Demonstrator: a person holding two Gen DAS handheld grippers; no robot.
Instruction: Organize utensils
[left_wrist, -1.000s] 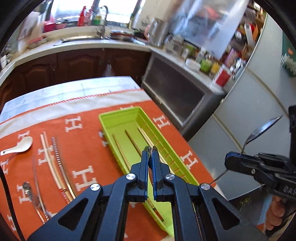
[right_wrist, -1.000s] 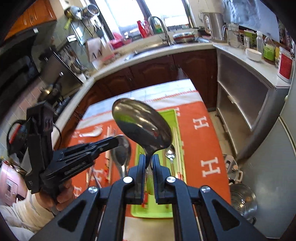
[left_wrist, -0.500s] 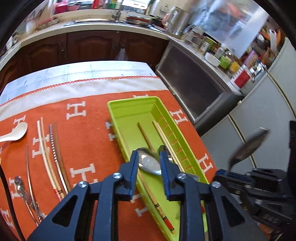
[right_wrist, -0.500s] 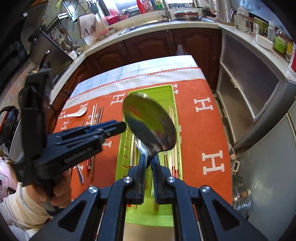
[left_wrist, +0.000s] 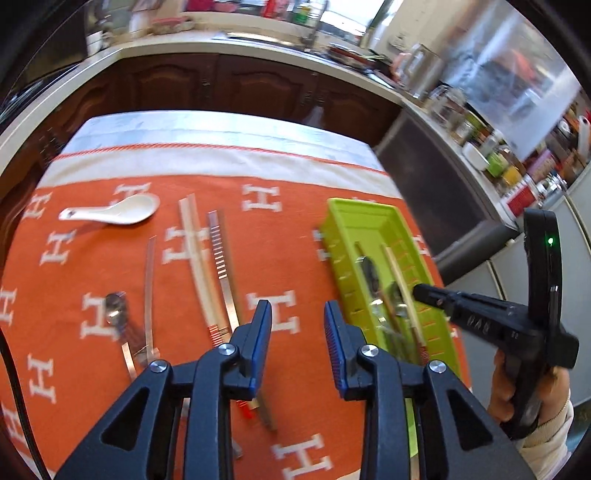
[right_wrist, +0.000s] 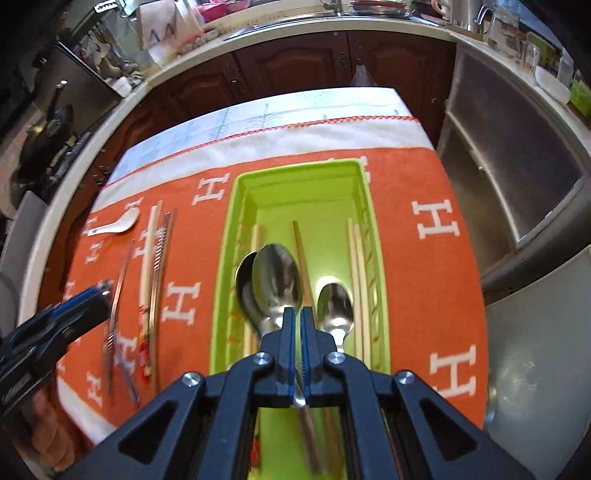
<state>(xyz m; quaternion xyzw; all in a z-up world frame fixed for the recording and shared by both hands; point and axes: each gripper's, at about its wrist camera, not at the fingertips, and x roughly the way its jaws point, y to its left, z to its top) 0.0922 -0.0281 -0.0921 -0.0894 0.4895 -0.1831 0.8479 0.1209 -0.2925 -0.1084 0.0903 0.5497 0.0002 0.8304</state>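
- Left of the green tray (left_wrist: 334, 236), a white ceramic spoon (left_wrist: 118, 214), loose chopsticks (left_wrist: 201, 258) and a small metal spoon (left_wrist: 116, 310) lie waiting on the orange cloth (left_wrist: 288, 221) covering the counter.
- Nearer the tray, the left tongs (left_wrist: 297, 332) hang apart and empty over the cloth, jaws just opened, likely lining up the next pickup.
- Over the tray, the right tongs (right_wrist: 297, 321), jaws just closing, clamp a large spoon (right_wrist: 277, 277) by its handle, bowl low above the spoons and chopsticks already sorted inside.
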